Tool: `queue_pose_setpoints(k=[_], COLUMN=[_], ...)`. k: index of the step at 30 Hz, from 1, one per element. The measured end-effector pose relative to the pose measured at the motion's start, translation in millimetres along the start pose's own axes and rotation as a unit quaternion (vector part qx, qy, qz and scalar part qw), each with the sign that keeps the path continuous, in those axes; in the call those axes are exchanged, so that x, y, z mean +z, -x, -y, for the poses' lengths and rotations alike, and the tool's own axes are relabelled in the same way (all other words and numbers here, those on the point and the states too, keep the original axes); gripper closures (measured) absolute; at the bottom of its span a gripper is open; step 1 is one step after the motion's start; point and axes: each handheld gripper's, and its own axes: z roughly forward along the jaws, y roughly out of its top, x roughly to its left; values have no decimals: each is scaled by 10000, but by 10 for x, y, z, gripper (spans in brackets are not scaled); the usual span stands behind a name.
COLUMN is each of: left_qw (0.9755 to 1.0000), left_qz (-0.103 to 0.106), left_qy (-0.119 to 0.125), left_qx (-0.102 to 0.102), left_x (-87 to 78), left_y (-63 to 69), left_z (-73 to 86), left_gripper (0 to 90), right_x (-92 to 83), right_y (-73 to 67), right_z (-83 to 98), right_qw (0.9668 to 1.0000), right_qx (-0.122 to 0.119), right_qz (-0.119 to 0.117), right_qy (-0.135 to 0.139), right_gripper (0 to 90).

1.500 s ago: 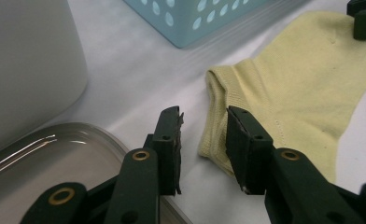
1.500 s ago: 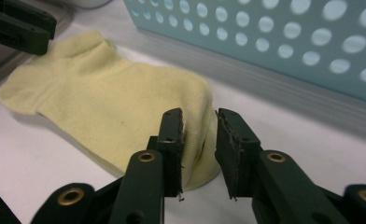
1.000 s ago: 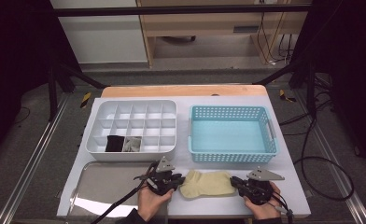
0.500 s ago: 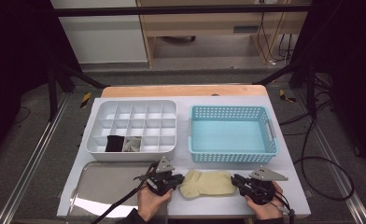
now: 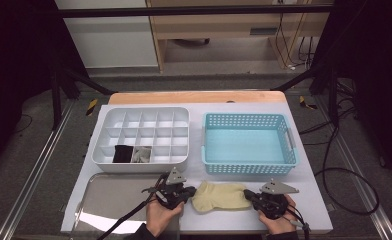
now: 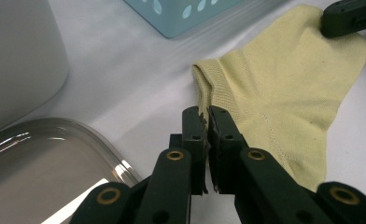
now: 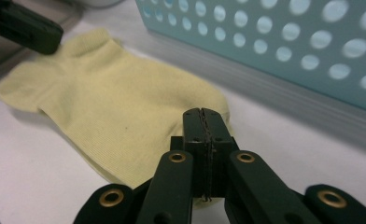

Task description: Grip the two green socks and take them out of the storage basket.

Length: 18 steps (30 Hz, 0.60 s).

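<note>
The sock (image 5: 220,196) lies between the left claw (image 5: 190,192) and right claw (image 5: 248,195); the basket (image 5: 248,167) sits behind them.

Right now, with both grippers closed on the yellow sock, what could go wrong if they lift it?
1. The left gripper pinches only a thin fold at the cuff of the yellow sock, so the cloth may slip out.
2. The right gripper bites just the edge of the toe end; pulling apart could free it.
3. The blue basket stands close behind, and its wall could catch a lifted sock.

White-topped table (image 5: 304,172) bearing: white compartment organiser (image 5: 141,136), light-blue perforated basket (image 5: 248,144), steel tray (image 5: 116,200), pale yellow sock (image 5: 221,196).
</note>
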Motion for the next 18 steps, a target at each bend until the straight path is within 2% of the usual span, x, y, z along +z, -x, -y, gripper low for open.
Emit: queue_pose_setpoints(k=[4, 8, 10, 12, 14, 16, 17, 18], left_qw=[10000, 10000, 10000, 10000, 10000, 10000, 10000, 10000], left_qz=[-56, -34, 14, 26, 29, 5, -6, -1], left_qy=[30, -15, -23, -25, -36, -33, -35, -43], left_qx=[23, 2, -14, -13, -25, 1, 7, 9], left_x=[-3, 23, 37, 38, 33, 25, 20, 15], left_y=[-14, -23, -16, -3, 2, 14, 22, 31], left_z=[-6, 1, 12, 15, 16, 18, 18, 21], left_gripper=[788, 747, 755, 784, 802, 819, 828, 833], right_x=[-132, -97, -53, -44, -44, -42, -39, -38], right_y=[69, 84, 69, 68, 60, 47, 55, 60], right_z=[-8, 47, 68, 77, 78, 83, 83, 82], right_qw=[9996, 9995, 9992, 9992, 9991, 9990, 9992, 9990], right_qx=[160, 281, 302, 284, 288, 269, 312, 379], right_qz=[163, 135, 149, 173, 203, 287, 157, 125], right_qy=[138, -54, -225, -204, -216, -203, -210, -217], right_gripper=[845, 779, 745, 730, 736, 815, 862, 871])
